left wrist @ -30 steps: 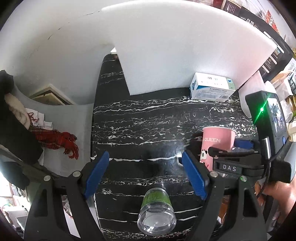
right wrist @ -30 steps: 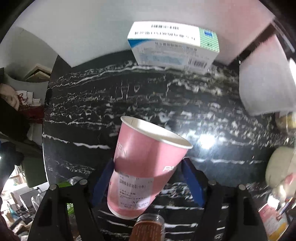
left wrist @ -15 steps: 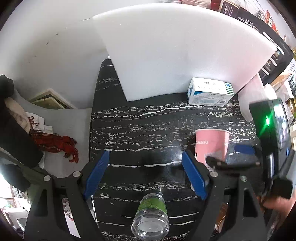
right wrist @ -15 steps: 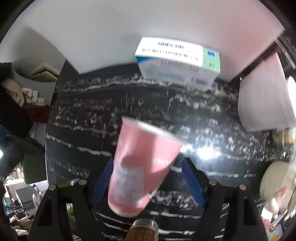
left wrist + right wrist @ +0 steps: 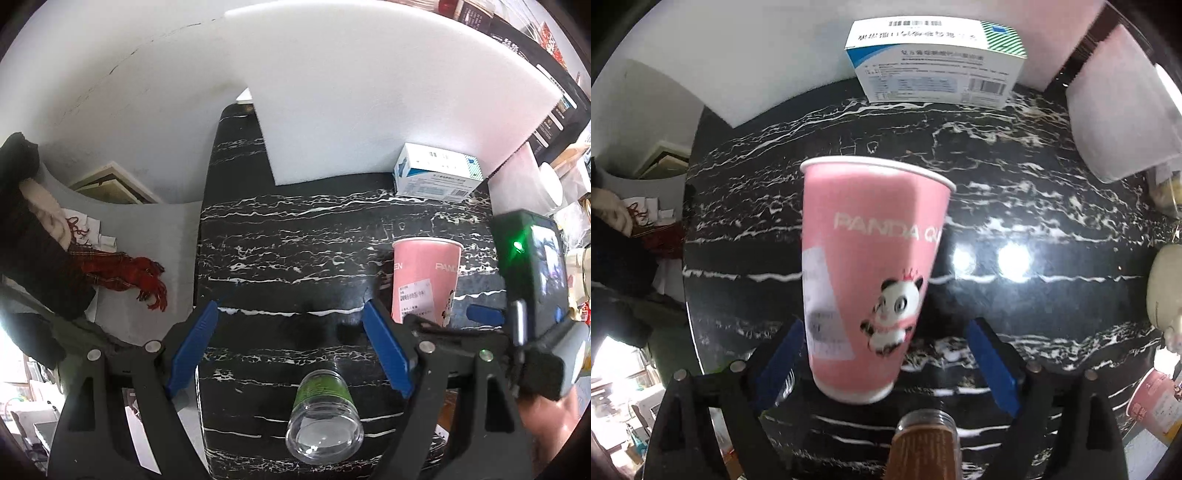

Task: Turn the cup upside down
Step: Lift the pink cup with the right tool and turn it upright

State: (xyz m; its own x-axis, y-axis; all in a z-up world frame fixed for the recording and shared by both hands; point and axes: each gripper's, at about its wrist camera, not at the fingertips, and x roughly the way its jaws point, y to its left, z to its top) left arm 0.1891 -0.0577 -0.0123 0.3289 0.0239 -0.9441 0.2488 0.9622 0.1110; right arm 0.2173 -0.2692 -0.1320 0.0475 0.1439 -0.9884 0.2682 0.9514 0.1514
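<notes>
A pink paper cup (image 5: 871, 258) with a panda print stands upright, rim up, on the black marble table (image 5: 1034, 206). My right gripper (image 5: 886, 362) is open, its blue fingers (image 5: 991, 367) on either side of the cup's base with a gap on the right. In the left wrist view the cup (image 5: 424, 277) stands right of centre, with the right gripper (image 5: 484, 317) beside it. My left gripper (image 5: 291, 347) is open and empty, hovering over the table left of the cup.
A clear plastic cup with a green label (image 5: 323, 417) sits near the table's front edge. A white-and-blue box (image 5: 938, 62) stands by the white foam board (image 5: 369, 92) at the back. A brown-capped jar (image 5: 925, 443) is just below the right gripper.
The cup was tilted in the right gripper; now it stands upright on the table, turned so the panda faces the right camera. The right jaws have opened wider. The left gripper barely moved.
</notes>
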